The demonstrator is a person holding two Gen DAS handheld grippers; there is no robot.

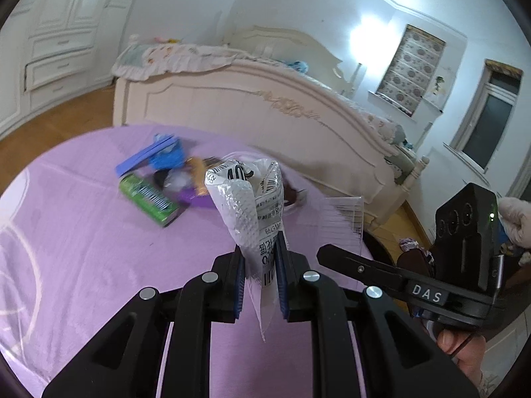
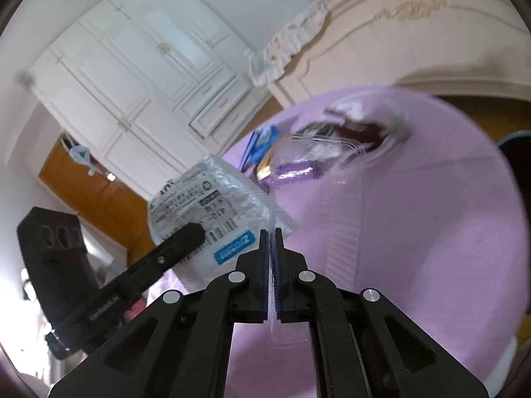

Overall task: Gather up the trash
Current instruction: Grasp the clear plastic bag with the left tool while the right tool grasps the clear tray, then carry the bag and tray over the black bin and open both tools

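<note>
Above purple tablecloth (image 1: 83, 248), left tool (image 1: 260, 258) clenches bubble mailer (image 1: 247, 199); right tool (image 2: 272, 258) seemingly pinches clear plastic (image 2: 345, 232).

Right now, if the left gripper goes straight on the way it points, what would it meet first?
Probably the purple bowl in the trash pile on the purple tablecloth, behind the white bubble mailer the left gripper holds; depth is unclear.

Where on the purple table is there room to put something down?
The purple tablecloth lies bare on the near side, between the green packet and the left gripper. The far middle is crowded: the green packet, a blue pack and clear wrappers bunch together there. To the right, a clear plastic sheet gets in the way.
</note>
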